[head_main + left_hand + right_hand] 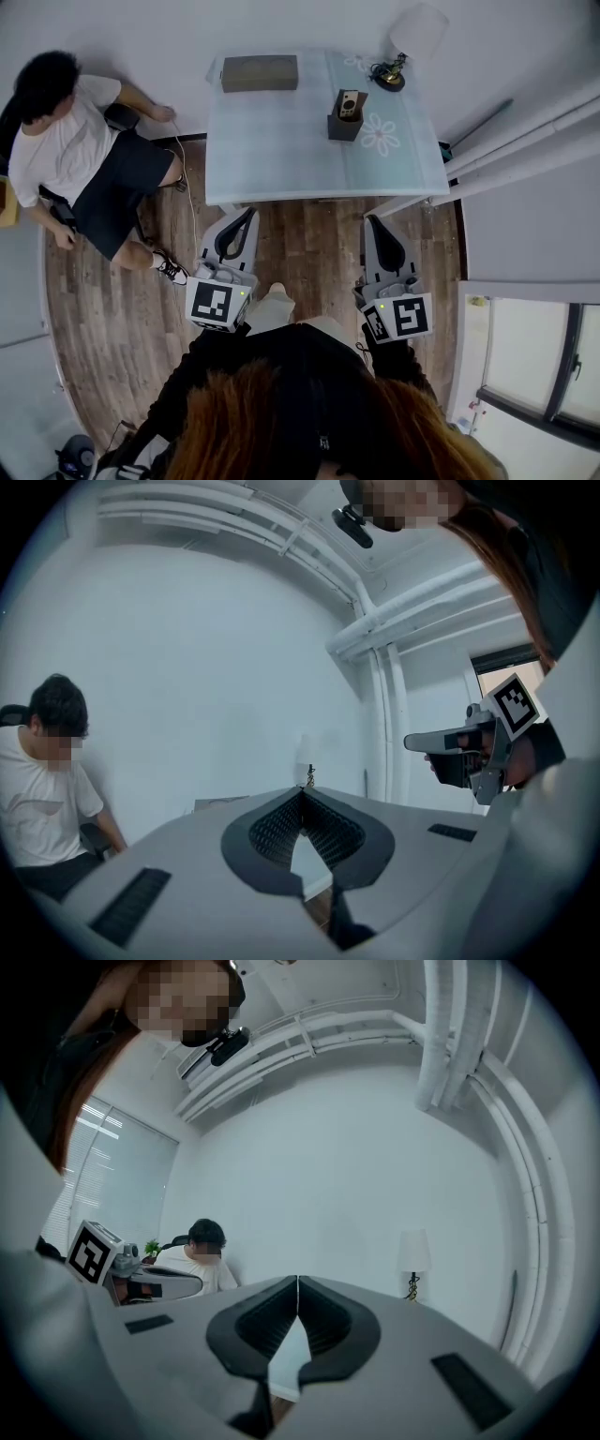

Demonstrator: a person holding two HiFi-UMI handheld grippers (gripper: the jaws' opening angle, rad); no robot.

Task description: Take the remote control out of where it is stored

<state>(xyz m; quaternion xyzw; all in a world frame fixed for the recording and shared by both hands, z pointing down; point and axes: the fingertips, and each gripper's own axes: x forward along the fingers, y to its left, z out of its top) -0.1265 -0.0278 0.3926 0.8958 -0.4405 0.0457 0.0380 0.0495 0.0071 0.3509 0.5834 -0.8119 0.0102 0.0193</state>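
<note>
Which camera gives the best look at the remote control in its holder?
The head view: it looks down on the table, where the remote control stands in a dark holder. The left and right gripper views look out low past the table's edge, and neither shows the remote.

Head view steeply down over table (281, 141), gripper views low, facing wall (187, 667), both sharing lamp (413, 1251)

Only the top of what is probably the remote control (349, 105) is seen above the dark holder (343, 127); the rest is hidden inside it.
</note>
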